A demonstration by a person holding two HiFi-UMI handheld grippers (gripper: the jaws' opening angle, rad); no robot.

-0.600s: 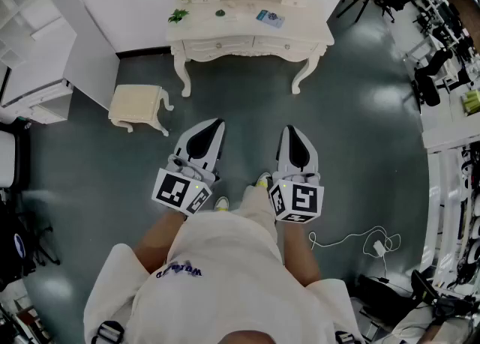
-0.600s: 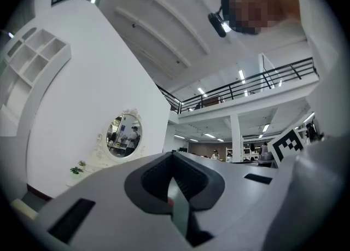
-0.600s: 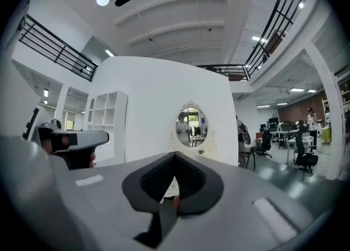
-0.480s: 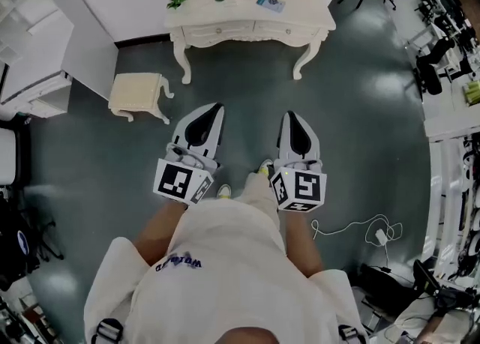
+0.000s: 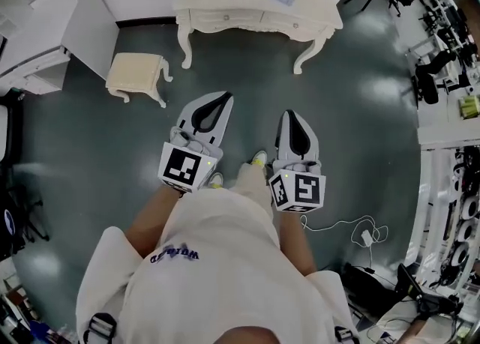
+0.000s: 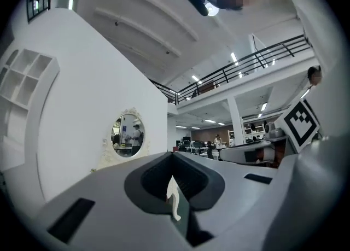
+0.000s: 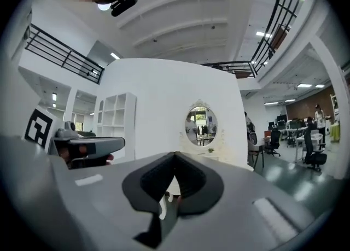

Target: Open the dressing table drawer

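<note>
Dressing table [image 5: 300, 11]: well apart from left tongs [image 5: 220, 100] and right tongs [image 5: 289, 116], both clenched, empty. Drawer [image 5: 223, 20]: apparently shut. Risk: arriving clenched, the tongs bump the drawer front rather than hook it, jolting the surface's ornaments.

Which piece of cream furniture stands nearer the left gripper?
The small cream stool, standing alone left of the cream dressing table, which is farther off.
</note>
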